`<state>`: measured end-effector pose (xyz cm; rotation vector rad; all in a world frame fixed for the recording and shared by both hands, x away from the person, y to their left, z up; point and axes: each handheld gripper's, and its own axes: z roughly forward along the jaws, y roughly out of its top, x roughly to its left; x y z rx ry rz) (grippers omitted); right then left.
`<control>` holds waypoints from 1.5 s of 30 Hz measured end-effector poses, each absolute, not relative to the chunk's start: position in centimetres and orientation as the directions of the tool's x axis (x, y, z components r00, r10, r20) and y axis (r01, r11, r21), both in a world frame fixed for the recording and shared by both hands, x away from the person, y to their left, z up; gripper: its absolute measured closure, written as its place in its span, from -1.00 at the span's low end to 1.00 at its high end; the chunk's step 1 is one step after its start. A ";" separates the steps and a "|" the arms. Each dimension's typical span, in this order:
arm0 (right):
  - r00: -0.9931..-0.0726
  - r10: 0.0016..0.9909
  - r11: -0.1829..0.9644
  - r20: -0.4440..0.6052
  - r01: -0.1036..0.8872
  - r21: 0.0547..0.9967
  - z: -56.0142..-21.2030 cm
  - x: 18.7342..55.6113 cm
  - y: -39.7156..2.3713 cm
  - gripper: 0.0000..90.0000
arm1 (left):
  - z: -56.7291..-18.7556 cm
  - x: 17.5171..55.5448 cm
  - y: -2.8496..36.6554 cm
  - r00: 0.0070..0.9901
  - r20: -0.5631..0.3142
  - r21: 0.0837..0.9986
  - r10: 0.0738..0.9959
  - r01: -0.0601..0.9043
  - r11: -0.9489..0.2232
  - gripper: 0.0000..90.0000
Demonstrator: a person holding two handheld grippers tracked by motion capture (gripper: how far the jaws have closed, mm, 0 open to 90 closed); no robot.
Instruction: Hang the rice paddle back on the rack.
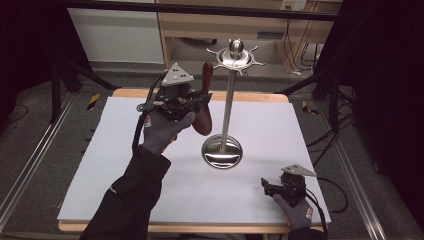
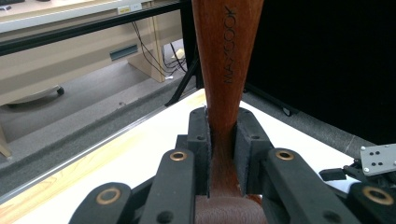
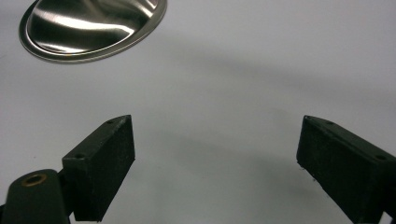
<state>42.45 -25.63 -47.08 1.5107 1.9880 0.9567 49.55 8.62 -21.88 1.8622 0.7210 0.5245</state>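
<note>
Gripping wooden utensil [image 2: 224, 79] neck, left gripper [image 2: 223, 140] fingers clenched; right gripper [image 3: 215, 158] fingers spread, probably empty.

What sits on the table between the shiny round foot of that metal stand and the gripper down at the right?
Nothing: the high view shows bare white table between stand base and right gripper.

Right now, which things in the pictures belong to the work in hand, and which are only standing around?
Part of the work:
- wooden utensil, clamped upright in the left claw
- metal hanging stand with hooks on top, beside it on the white table

Standing around:
- right claw, open, resting low near the stand's base
- wooden shelving behind the table
- cables on the floor
</note>
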 end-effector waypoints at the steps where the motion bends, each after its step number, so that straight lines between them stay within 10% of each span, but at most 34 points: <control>1: -0.288 0.956 0.154 0.047 0.634 0.758 -47.1 42.4 -25.6 -0.74 | -21.9 49.6 8.6 0.724 0.031 0.924 0.689 0.241 -0.295 0.72; 21: -0.286 0.957 0.150 0.051 0.636 0.757 -47.0 42.4 -25.7 -0.74 | -22.3 50.4 7.7 0.720 0.016 0.926 0.693 0.250 -0.281 0.72; 22: -0.286 0.957 0.149 0.052 0.636 0.757 -47.0 42.4 -25.7 -0.74 | -21.6 51.7 8.7 0.739 0.259 0.891 0.623 0.066 -0.448 0.72; 23: -0.287 0.956 0.148 0.054 0.636 0.758 -47.0 42.4 -25.6 -0.74 | -21.5 52.0 8.7 0.751 0.282 0.882 0.597 0.042 -0.470 0.72; 45: -0.285 0.957 0.149 0.051 0.637 0.757 -47.1 42.4 -25.6 -0.74 | -22.3 51.9 8.2 0.725 0.297 0.898 0.622 0.011 -0.440 0.69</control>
